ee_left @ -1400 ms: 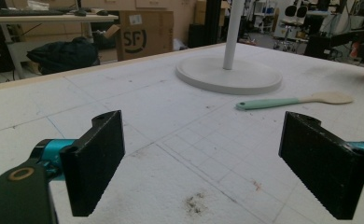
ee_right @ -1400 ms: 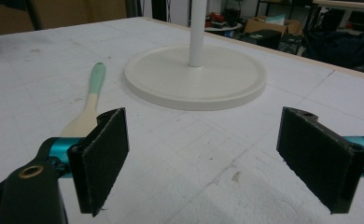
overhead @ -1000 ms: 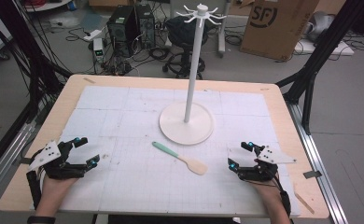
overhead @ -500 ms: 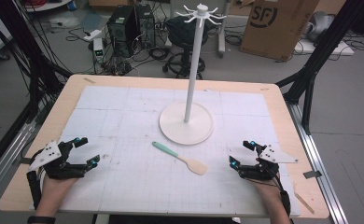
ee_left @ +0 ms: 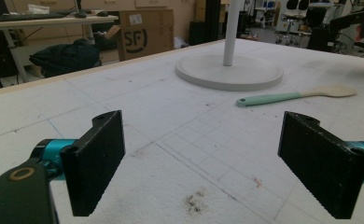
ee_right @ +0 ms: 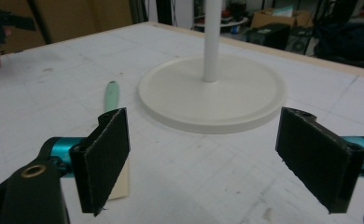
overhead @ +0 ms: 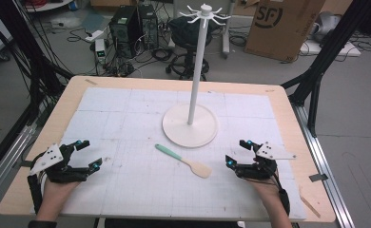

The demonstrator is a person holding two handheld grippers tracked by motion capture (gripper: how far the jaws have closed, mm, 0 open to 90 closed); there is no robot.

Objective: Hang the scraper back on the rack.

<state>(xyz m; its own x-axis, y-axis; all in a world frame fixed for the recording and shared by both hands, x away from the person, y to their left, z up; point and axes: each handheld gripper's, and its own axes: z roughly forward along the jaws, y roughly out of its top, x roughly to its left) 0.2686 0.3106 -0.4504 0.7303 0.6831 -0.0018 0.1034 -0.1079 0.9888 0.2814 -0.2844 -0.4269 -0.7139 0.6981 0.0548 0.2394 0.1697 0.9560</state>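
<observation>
A small spatula [overhead: 183, 160] with a mint-green handle and pale wooden blade lies flat on the white gridded mat, just in front of the stand's round base [overhead: 190, 125]. The white stand's pole [overhead: 198, 66] rises to a ring of hooks [overhead: 205, 12]. My left gripper [overhead: 88, 154] rests open at the near left, far from the spatula [ee_left: 292, 95]. My right gripper [overhead: 237, 152] is open at the near right, a short way right of the blade. In the right gripper view the spatula's handle [ee_right: 110, 94] runs behind the left jaw, and the base [ee_right: 213, 95] lies ahead.
The mat covers a wooden table [overhead: 288, 102] with bare edges. Beyond the far edge stand a computer tower [overhead: 133, 23], a chair [overhead: 188, 35], cables and a cardboard box [overhead: 281, 23]. Black frame struts [overhead: 317, 71] flank the table.
</observation>
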